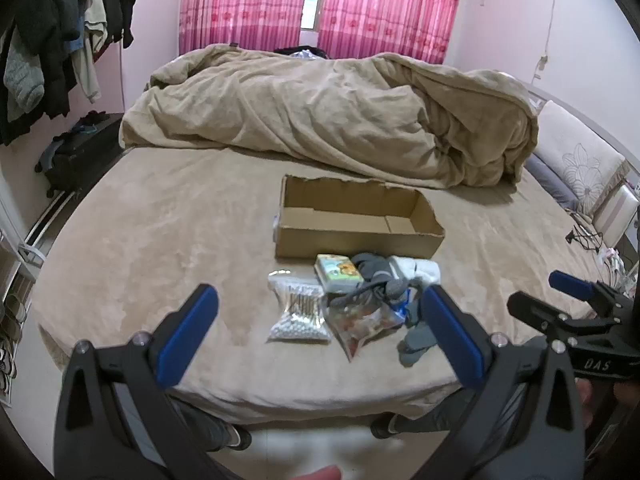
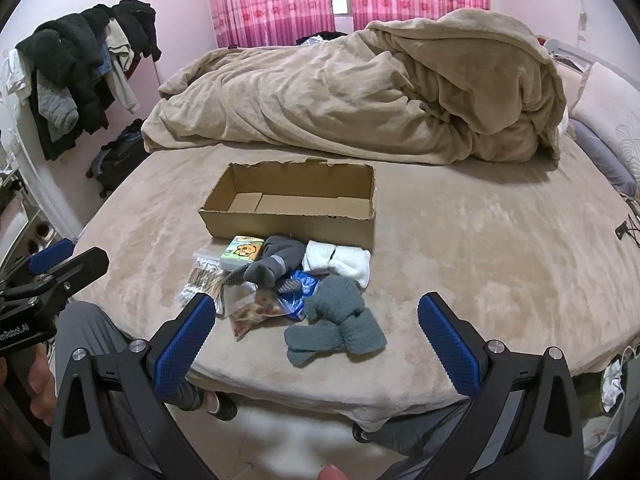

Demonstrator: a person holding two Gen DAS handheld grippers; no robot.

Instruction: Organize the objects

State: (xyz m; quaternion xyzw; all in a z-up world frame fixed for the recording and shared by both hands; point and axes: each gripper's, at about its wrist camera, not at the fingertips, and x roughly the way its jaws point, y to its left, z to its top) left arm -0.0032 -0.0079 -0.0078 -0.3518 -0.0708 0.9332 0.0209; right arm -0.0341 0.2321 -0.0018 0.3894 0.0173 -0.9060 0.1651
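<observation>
An empty open cardboard box (image 2: 292, 210) lay on my bed. Just at its six o'clock sat the pile: cotton swab bag (image 2: 202, 280), tissue pack (image 2: 242, 252), snack bag (image 2: 252, 312), dark grey socks (image 2: 272, 264), white socks (image 2: 338, 264), grey-green knit socks (image 2: 336, 324).

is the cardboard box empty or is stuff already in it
Empty. Both wrist views show the bare brown floor of the cardboard box from wall to wall, with nothing inside. The small items still lie on the bed in front of it.

I see a rumpled beige duvet (image 1: 332, 116) heaped across the bed, pink curtains (image 1: 248, 4) behind, dark clothes (image 2: 84, 76) hanging on the left.
</observation>
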